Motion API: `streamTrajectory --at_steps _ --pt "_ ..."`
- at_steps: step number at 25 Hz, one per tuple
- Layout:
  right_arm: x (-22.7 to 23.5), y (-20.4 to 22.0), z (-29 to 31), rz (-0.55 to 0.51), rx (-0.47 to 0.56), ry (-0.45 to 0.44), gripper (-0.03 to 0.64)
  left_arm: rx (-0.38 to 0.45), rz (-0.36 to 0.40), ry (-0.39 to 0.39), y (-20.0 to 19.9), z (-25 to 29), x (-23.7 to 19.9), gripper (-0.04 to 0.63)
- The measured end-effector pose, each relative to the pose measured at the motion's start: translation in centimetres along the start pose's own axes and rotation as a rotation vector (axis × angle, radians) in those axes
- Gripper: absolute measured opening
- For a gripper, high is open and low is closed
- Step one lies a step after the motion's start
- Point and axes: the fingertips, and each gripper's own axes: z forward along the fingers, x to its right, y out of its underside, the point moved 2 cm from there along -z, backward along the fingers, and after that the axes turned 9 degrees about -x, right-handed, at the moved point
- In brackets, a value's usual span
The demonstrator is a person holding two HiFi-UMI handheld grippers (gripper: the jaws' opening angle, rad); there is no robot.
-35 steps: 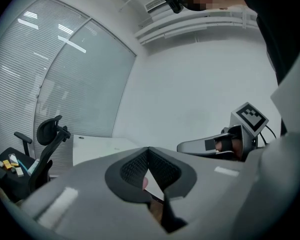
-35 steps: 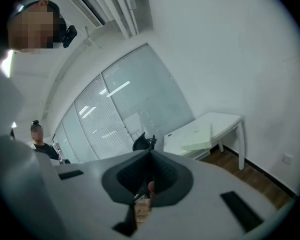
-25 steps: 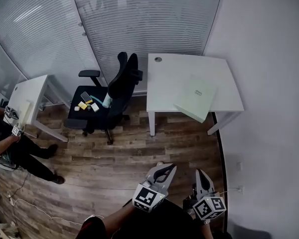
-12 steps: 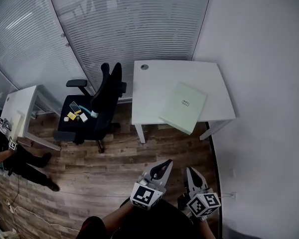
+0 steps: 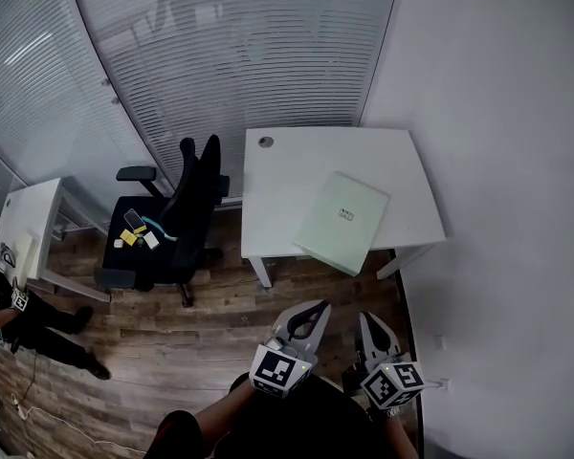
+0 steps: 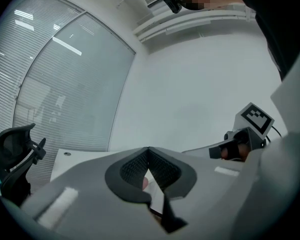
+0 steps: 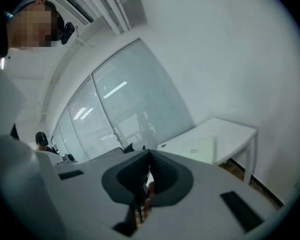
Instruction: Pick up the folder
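Note:
A pale green folder (image 5: 342,221) lies on the white table (image 5: 297,161), near its front edge, with one corner past the rim. Both grippers hang low in the head view, well short of the table, over the wooden floor. My left gripper (image 5: 315,306) is shut, its tips touching with nothing between them. My right gripper (image 5: 366,317) is shut and empty as well. In the right gripper view the folder (image 7: 202,146) shows far off on the table (image 7: 235,131), beyond the closed jaws. The left gripper view shows the table (image 6: 85,158) past its closed jaws.
A black office chair (image 5: 177,223) with small items on its seat stands left of the table. A second white desk (image 5: 29,223) and a person (image 5: 19,309) are at the far left. A glass wall with blinds runs behind; a white wall lies right.
The table and folder have come nearer and shifted left in the head view. Both grippers have moved forward with the person and stay shut.

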Motion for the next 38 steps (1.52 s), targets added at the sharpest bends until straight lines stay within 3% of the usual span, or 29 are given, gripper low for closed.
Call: streamTrajectory --at_steps 6,11,25,38 --pt "0.3 -1.1 2.7 0.005 0.009 -0.033 0.0 -0.002 0.039 -0.008 0.1 1.7 -1.8 0.005" --pt "0.2 -1.8 4.1 0.007 -0.021 -0.065 0.0 -0.007 0.029 -0.035 -0.4 2.0 -2.6 0.005" --pt "3.8 -4.0 8.5 -0.028 -0.188 -0.213 0.0 0.002 -0.007 -0.226 -2.3 5.1 -3.9 0.005" --pt "7.3 -7.2 10.9 -0.097 -0.291 -0.368 0.0 0.053 -0.045 -0.407 -3.1 9.5 -2.4 0.005"
